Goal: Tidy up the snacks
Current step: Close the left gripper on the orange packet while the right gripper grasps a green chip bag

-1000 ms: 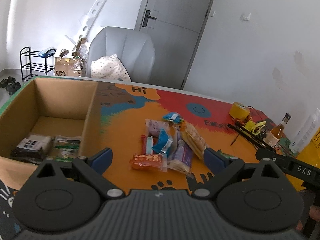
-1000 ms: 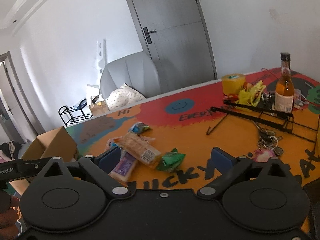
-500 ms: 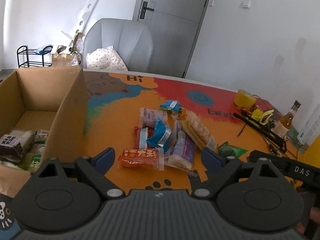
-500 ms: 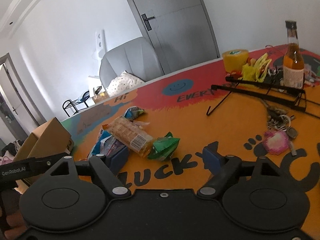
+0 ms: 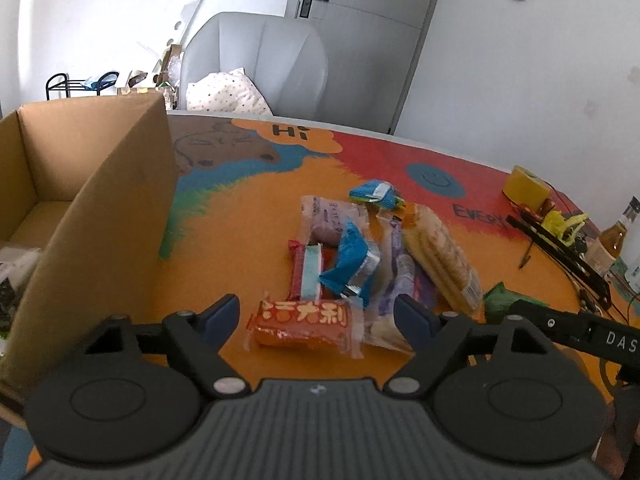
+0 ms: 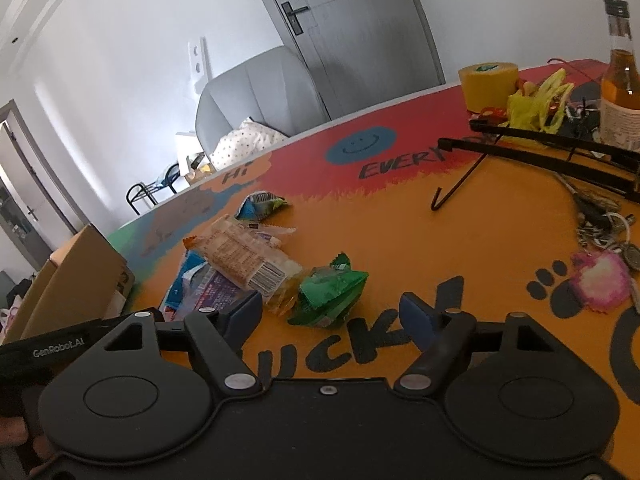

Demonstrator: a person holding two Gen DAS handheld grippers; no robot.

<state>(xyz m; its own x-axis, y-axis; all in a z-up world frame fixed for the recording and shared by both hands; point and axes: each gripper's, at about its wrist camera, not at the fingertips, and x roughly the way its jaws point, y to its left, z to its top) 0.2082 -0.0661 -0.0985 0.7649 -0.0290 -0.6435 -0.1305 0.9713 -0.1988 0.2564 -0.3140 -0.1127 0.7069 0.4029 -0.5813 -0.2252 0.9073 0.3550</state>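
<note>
Several snack packets lie in a pile mid-table. My left gripper [image 5: 318, 314] is open and empty, its fingers on either side of an orange-red packet [image 5: 305, 322], just above it. Behind that lie a blue packet [image 5: 352, 264], a purple bun packet [image 5: 332, 222] and a long cracker pack [image 5: 440, 256]. My right gripper [image 6: 332, 312] is open and empty, straddling a green packet [image 6: 330, 294]; the cracker pack [image 6: 244, 258] lies to its left. A cardboard box [image 5: 100, 208] with packets inside stands at the left.
A yellow tape roll [image 6: 488, 80], a glass bottle [image 6: 620, 76], a black wire rack [image 6: 560, 152] and keys with a pink fob [image 6: 600, 276] lie at the table's right. A grey chair [image 5: 260, 68] stands behind the table.
Both grippers have moved forward and down toward the pile. The left now frames the orange-red packet, away from the box. The right now frames the green packet.
</note>
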